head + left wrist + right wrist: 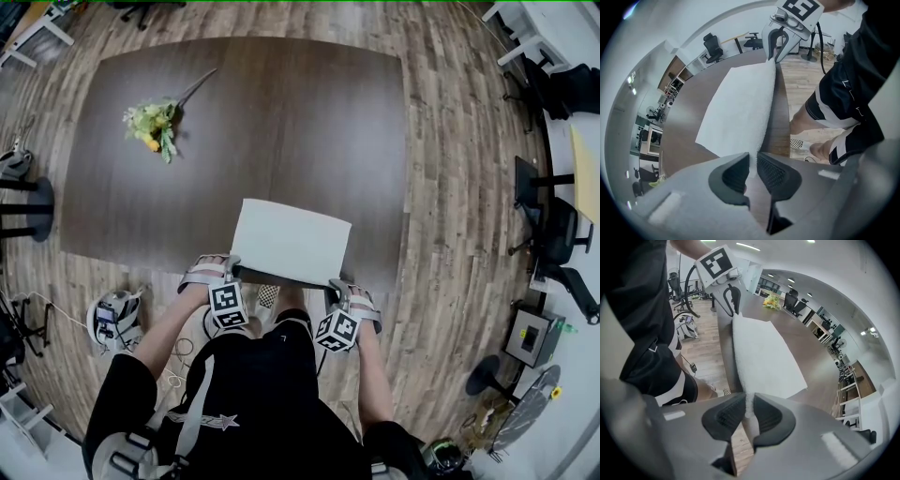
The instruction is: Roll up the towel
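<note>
The towel (292,242) lies flat at the near edge of the bench (262,112) in the head view, right before the person. The left claw (225,274) and the right claw (342,289) sit at its two near corners, likely so that the whole near border can be turned over evenly to begin the roll. In the left gripper view the left claw (752,165) is closed on that border at the bench's near edge, white cloth nipped inside it. In the right gripper view the right claw (746,411) likewise pinches its corner there.
</note>
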The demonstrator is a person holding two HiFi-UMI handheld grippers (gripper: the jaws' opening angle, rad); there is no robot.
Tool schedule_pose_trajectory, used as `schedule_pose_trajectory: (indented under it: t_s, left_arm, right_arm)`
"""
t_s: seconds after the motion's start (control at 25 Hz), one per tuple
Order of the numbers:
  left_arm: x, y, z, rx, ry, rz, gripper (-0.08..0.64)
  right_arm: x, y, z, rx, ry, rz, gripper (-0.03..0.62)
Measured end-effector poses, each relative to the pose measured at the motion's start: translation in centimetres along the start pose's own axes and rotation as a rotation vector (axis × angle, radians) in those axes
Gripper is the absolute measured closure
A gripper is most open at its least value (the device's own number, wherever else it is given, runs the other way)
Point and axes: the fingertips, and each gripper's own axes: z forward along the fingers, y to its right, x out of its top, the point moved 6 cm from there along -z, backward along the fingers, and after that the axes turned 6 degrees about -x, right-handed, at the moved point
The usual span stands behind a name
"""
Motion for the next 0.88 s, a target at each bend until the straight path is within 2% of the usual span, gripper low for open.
schedule_pose_trajectory:
  t_s: [0.32, 0.72, 0.88]
  left_arm:
    - [-0.1, 2.3, -0.6, -0.040, 0.005, 0.002, 0.495]
    - [0.4, 1.7, -0.9, -0.061, -0.008, -0.006, 0.494]
    - [0.5, 1.6, -0.6, -0.085, -0.021, -0.007, 0.494]
  right_arm:
    - [-0.7, -2.1, -1.2, 0.025, -0.011, 0.016, 0.531]
    - [-0.7, -1.2, -1.5, 0.054, -0.020, 0.031, 0.529]
    - [-0.8, -1.0, -1.2, 0.091, -0.020, 0.051, 0.529]
